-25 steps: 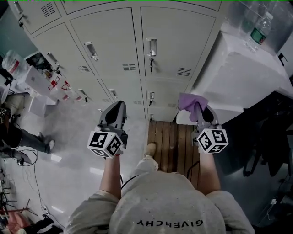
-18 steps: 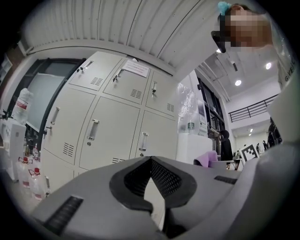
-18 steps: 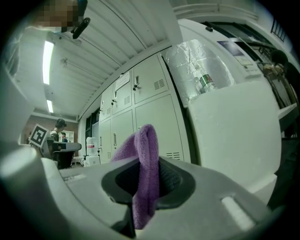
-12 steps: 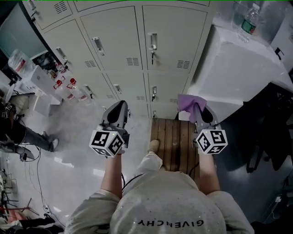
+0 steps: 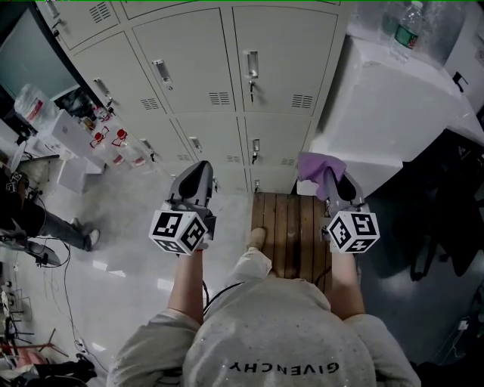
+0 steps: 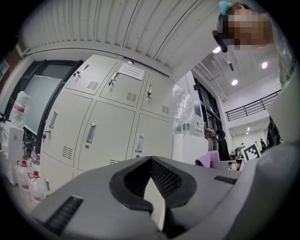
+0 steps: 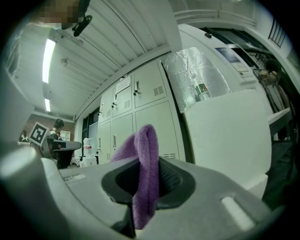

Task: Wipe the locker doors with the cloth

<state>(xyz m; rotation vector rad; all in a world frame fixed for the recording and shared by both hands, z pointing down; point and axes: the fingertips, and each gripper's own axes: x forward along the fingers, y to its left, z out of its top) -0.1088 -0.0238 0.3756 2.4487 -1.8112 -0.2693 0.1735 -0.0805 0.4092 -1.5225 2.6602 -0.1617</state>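
A purple cloth (image 5: 318,167) (image 7: 144,173) is pinched in my right gripper (image 5: 331,180) (image 7: 145,180), which is shut on it and held short of the cream locker doors (image 5: 281,57) (image 7: 151,118). The cloth also shows small at the right of the left gripper view, cloth (image 6: 208,159). My left gripper (image 5: 197,178) (image 6: 151,178) is shut with nothing in it and points at the locker doors (image 6: 110,133) from a distance. Neither gripper touches a door. Each door has a metal handle (image 5: 252,65) and a vent.
A white block (image 5: 386,106) with a water bottle (image 5: 407,23) on top stands right of the lockers, close to my right gripper. A wooden pallet (image 5: 291,230) lies under me. Bottles and boxes (image 5: 106,143) crowd the floor at left, where a person (image 5: 30,227) stands.
The view has shifted slightly and both grippers have edged to the right with it. The cloth stays clamped in the right gripper.
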